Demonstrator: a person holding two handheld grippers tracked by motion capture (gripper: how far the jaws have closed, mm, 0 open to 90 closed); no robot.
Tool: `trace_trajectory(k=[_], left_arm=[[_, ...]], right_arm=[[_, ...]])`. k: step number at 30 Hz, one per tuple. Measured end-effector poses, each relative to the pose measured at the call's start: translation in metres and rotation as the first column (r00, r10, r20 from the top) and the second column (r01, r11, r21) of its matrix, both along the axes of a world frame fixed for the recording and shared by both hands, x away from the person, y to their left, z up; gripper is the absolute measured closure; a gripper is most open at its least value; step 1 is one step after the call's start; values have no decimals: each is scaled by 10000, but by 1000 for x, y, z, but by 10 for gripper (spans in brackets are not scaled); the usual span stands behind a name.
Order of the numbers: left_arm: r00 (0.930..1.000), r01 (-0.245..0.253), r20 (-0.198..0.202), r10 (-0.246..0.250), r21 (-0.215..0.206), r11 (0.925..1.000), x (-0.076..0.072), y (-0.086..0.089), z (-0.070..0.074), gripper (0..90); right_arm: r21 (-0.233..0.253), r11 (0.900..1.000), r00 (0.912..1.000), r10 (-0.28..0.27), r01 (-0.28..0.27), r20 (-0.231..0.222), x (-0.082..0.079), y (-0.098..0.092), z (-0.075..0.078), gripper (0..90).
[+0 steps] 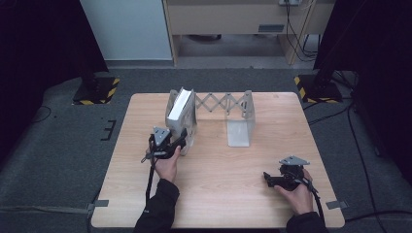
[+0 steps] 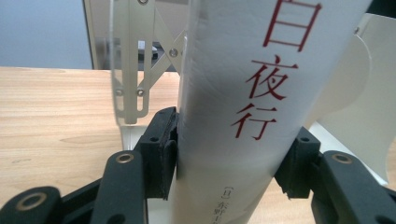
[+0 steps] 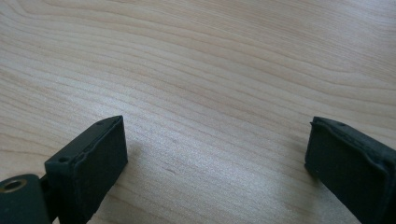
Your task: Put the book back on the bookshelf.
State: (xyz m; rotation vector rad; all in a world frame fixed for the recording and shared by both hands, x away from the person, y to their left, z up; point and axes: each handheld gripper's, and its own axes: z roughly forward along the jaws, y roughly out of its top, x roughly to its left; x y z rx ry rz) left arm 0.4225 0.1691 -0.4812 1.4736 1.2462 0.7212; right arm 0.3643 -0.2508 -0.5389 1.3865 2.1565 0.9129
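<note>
The left tongs (image 2: 224,154) are clamping a white book (image 2: 261,93) by its spine, one black pad pressing on each side of the cover (red characters are running down the spine between them). In the high view the left tongs (image 1: 179,142) are reaching into the left end of a metal expanding book rack (image 1: 219,104), where the white book (image 1: 179,107) is standing upright between the rack's two leftmost plates. The person's left hand (image 1: 167,165) is holding the tool from behind, its cable trailing toward the near edge of the counter (image 1: 214,194).

The right tongs (image 3: 215,154) are standing wide apart with nothing between them, hovering over bare wood grain. In the high view the right tongs (image 1: 268,178) are sitting near the counter's front right corner, well apart from the rack, with the right hand (image 1: 296,194) wrapping around the grip. The rack's right end plate (image 1: 241,124) is standing empty.
</note>
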Motion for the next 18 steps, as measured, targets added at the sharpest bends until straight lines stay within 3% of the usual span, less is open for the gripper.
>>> trace_trajectory(k=[5,10,15,18], left_arm=[[9999,-150,-51,150,82,9999,10,-9,0,464],[9998,131,-136,-128,209,9997,12,-8,1,453],[9971,724,-250,-712,477,9962,-2,1,4,428],[9948,971,-351,-956,449,9943,-11,7,4,459]], right_arm=[[2,10000,10000,0,0,-3,0,0,0,60],[0,10000,10000,14,-14,-9,0,0,0,60],[-1,10000,10000,11,-11,-8,0,0,0,59],[-11,10000,10000,21,-21,-1,0,0,0,60]])
